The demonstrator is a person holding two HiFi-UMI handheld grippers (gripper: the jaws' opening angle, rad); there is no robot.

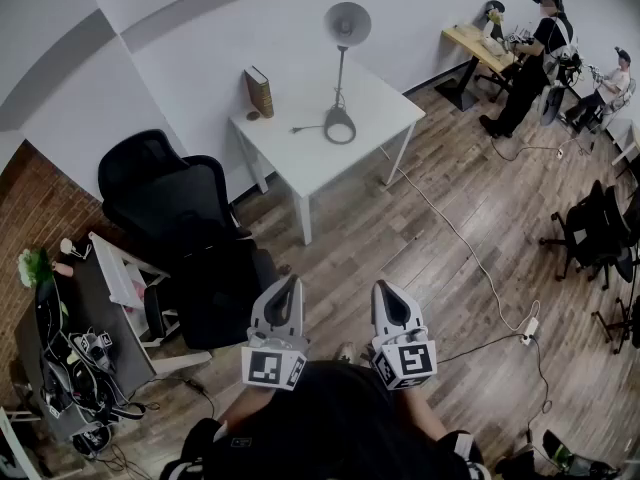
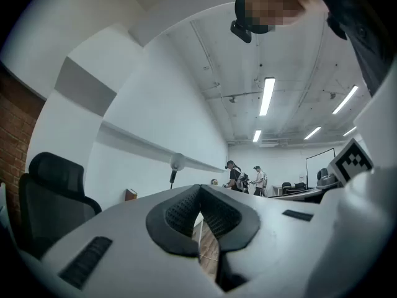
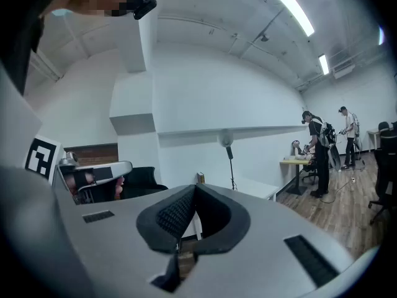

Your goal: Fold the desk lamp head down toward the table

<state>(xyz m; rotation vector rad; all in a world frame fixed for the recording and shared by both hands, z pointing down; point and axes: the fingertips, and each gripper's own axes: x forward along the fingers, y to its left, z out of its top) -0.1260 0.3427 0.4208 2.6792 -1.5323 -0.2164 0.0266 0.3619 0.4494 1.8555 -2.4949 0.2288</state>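
- Head view first: your left hand-held gripper (image 1: pixel 291 282) and right hand-held gripper (image 1: pixel 386 288) sit side by side close in front of your body, both pointing forward over the wooden floor (image 1: pixel 450 268).
- Left gripper view: the left hand-held gripper (image 2: pixel 200 194) is clenched, pads pressed together with nothing between them.
- Right gripper view: same deal, the right hand-held gripper (image 3: pixel 193 192) is clamped tight on nothing.
- The desk lamp (image 1: pixel 341 76) is well ahead of both hand-held grippers, nowhere near touching, standing on the white tabletop (image 1: pixel 300 153) against the wall.
- Its lamp head (image 1: pixel 347 20) is up at the top of a roughly upright stem, so it isn't folded down yet. Its round base rests on the tabletop.
- In both gripper views you can spot the lamp small and far off, just above the tips: desk lamp (image 2: pixel 175 166) and desk lamp (image 3: pixel 227 144).
- A book (image 1: pixel 259 91) stands upright near the tabletop's far left corner, left of the lamp.
- A black office chair (image 1: pixel 175 203) sits ahead and to the left of your left hand-held gripper, between you and the tabletop.
- A couple of people (image 1: pixel 530 63) are far off ahead and to your right.
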